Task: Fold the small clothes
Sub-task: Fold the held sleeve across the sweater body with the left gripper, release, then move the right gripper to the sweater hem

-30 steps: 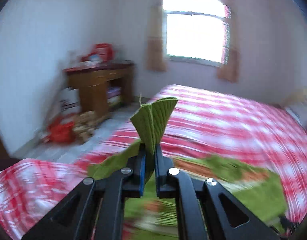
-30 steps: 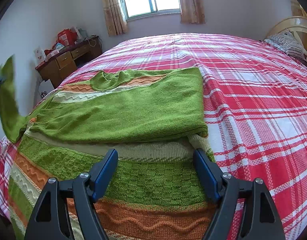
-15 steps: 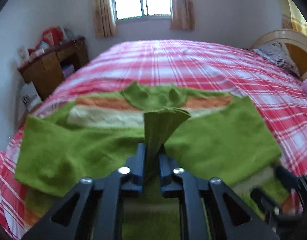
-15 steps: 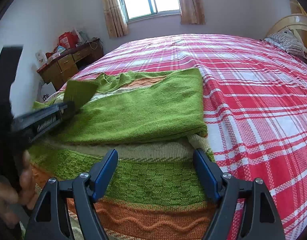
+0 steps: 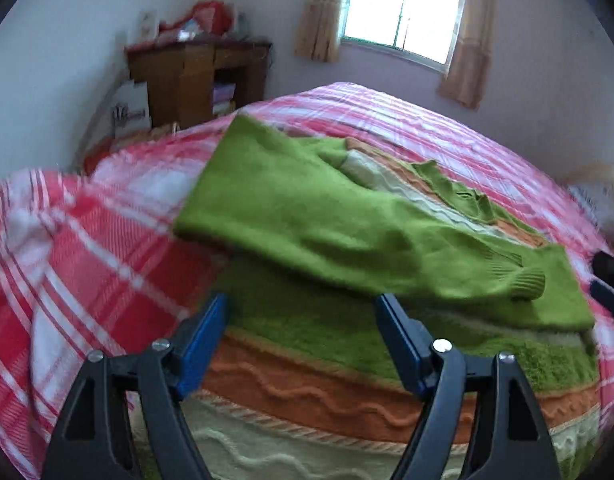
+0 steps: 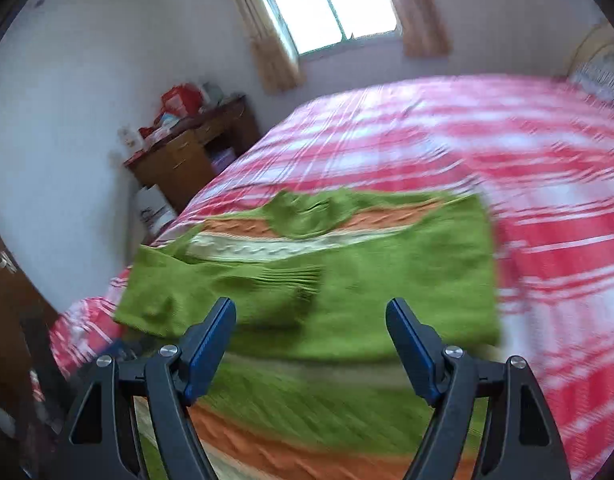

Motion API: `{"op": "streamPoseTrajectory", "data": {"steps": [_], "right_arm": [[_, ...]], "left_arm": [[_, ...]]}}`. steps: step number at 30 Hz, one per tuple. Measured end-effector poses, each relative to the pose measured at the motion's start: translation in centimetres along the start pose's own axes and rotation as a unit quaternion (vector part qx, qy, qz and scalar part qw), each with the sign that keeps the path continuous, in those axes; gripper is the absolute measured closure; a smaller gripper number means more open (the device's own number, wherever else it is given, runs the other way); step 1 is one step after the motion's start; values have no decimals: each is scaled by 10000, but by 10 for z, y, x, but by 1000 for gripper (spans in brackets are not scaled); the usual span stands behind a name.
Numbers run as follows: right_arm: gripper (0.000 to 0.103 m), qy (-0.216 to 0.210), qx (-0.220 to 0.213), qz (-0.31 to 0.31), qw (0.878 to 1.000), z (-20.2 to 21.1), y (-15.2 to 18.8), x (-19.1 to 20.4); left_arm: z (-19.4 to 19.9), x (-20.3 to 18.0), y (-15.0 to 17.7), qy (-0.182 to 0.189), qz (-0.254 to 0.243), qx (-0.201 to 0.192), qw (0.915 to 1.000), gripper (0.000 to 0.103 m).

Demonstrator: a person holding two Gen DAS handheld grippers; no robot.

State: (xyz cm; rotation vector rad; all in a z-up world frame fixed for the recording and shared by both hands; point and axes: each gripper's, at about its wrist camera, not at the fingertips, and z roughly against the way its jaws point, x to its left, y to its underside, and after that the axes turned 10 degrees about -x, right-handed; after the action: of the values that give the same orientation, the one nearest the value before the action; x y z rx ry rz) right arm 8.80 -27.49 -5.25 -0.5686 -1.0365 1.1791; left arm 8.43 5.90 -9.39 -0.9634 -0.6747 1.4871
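A green knit sweater [image 5: 327, 328] with orange and cream stripes lies flat on the red plaid bed [image 5: 87, 248]. Both green sleeves are folded across its chest; the left sleeve [image 5: 299, 216] lies on top, its ribbed cuff [image 5: 525, 280] near the right side. My left gripper [image 5: 301, 320] is open and empty, just above the sweater's lower body. In the right wrist view the sweater [image 6: 347, 292] lies ahead with the cuff [image 6: 295, 276] at its middle. My right gripper [image 6: 309, 324] is open and empty above the sweater's lower part. The right wrist view is blurred.
A wooden desk [image 5: 195, 76] with red bags on top stands by the wall at the bed's far left corner, also in the right wrist view [image 6: 191, 152]. A curtained window [image 5: 403, 12] is behind. A pillow [image 6: 599, 68] lies at the headboard, far right.
My left gripper carried the left sleeve across the sweater, opened and let it go; the sleeve now lies over the chest. My right gripper stayed open and shifted, its view now blurred.
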Motion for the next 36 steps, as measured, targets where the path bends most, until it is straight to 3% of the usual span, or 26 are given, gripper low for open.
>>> {"op": "streamPoseTrajectory", "data": {"steps": [3, 6, 8, 9, 13, 17, 21, 24, 27, 29, 31, 33, 36], "right_arm": [[25, -72, 518, -150, 9985, -59, -5, 16], [26, -53, 953, -43, 9954, -96, 6, 30], [48, 66, 985, 356, 9945, -108, 13, 44], [72, 133, 953, 642, 9933, -112, 16, 52], [84, 164, 926, 1011, 9904, -115, 11, 66], [84, 225, 207, 1148, 9929, -81, -26, 67], [84, 581, -381, 1353, 9884, -41, -56, 52], [84, 1041, -461, 1500, 9821, -23, -57, 24], [84, 1222, -184, 1440, 9818, -25, -40, -8], [77, 1375, 129, 1406, 9804, -36, -20, -25], [52, 1697, 444, 1503, 9730, -46, 2, -36], [45, 1919, 628, 1462, 9684, -45, 12, -46], [41, 1825, 80, 939, 9787, -4, 7, -59]], "left_arm": [[3, 1, 3, 26, 64, -37, 10000, 23], [3, 1, 3, 185, 86, -52, 9998, 14], [1, 0, 3, 264, 85, -49, 9996, 9], [1, -2, 3, 284, 72, -48, 9996, 8], [-4, -1, 2, 288, 35, -44, 9996, 6], [-4, 1, 1, 332, 134, -70, 9993, 6], [-4, -1, 1, 272, 107, -65, 9996, 6], [-4, -2, 1, 243, 82, -65, 9997, 6], [-4, -4, 2, 185, 33, -53, 9998, 6], [-6, -6, 2, 141, -21, -34, 9999, 6], [-7, -4, 2, 137, -31, -21, 9999, 5], [-7, -3, 1, 153, -14, -18, 9999, 5], [-6, -3, 1, 141, -10, -7, 9999, 5]]}}
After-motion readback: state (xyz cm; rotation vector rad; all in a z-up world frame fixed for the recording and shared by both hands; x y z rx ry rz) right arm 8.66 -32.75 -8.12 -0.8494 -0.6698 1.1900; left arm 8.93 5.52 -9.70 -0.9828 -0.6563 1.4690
